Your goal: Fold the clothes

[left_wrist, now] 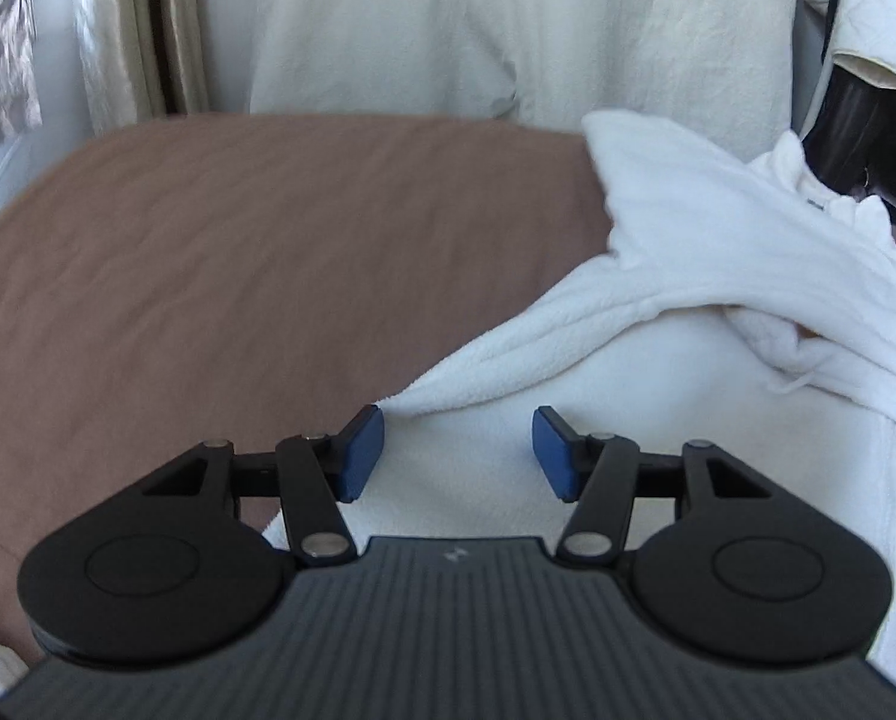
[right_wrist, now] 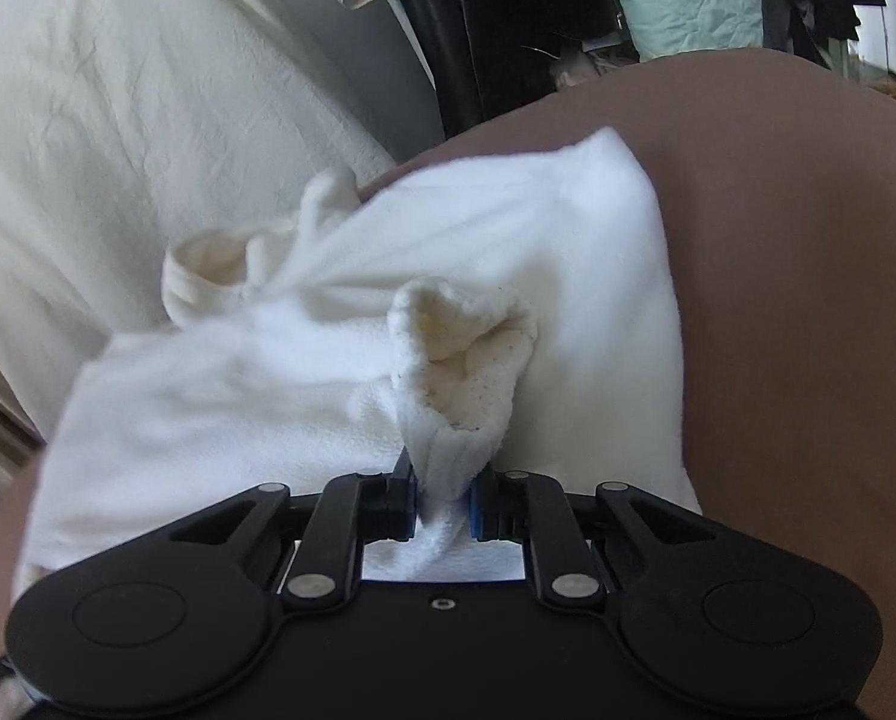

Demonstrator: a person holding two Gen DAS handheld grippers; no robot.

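You'll find no readable words or numbers here. The only mark is a small pale emblem on the ribbed body of your left hand-held gripper [left_wrist: 457,456], too faint to make out.

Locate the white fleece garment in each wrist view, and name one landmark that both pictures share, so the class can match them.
Left wrist view: white fleece garment fills the right side, under the open left gripper.
Right wrist view: the garment lies centre; the right gripper pinches a bunched fold.
Shared landmark: the brown bedcover.
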